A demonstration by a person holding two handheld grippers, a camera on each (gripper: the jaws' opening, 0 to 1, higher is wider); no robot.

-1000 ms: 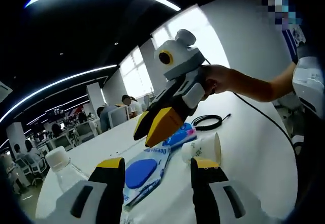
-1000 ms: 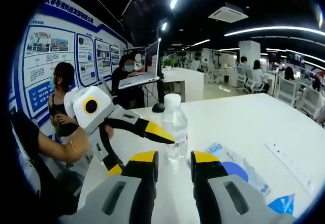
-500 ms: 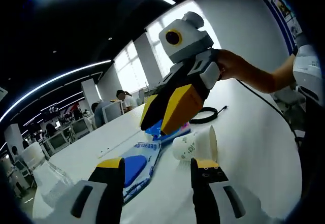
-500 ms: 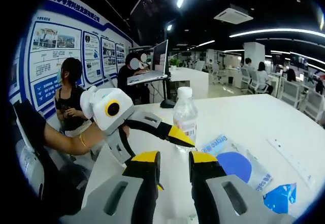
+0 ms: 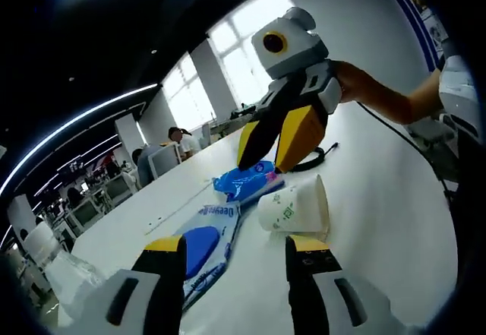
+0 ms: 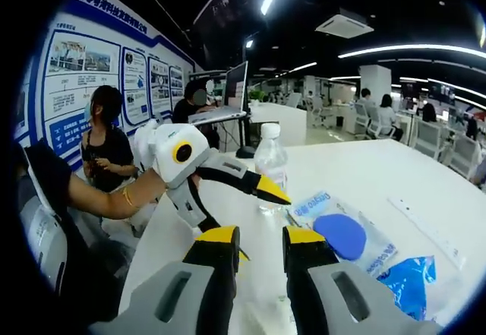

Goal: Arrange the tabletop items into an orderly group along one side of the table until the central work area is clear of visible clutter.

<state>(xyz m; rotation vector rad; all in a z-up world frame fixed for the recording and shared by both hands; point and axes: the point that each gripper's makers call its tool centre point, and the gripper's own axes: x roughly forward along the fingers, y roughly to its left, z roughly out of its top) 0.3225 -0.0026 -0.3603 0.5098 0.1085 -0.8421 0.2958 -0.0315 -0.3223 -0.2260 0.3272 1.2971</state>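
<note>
On the white table (image 5: 380, 221) a paper cup (image 5: 296, 207) lies on its side just past my left gripper (image 5: 237, 248), which is open and holds nothing. Left of the cup lies a clear packet with a blue disc (image 5: 201, 248), and beyond it a crumpled blue bag (image 5: 247, 183). My right gripper (image 5: 263, 166) hangs over that bag with its tips pointing down and a little apart. In the right gripper view my right gripper (image 6: 258, 236) is open, the left gripper (image 6: 257, 221) crosses in front, and a water bottle (image 6: 272, 168) stands upright behind it.
A black cable (image 5: 315, 156) coils at the far side of the table. A long white strip (image 6: 425, 229) lies beyond the clear packet (image 6: 342, 232) and the blue bag (image 6: 410, 286). People sit by a laptop (image 6: 220, 111) at the left, with office desks behind.
Both views have shifted with the hands. The right gripper has swung from above the clear packet to above the blue bag, tips now pointing down. Nothing was taken hold of.
</note>
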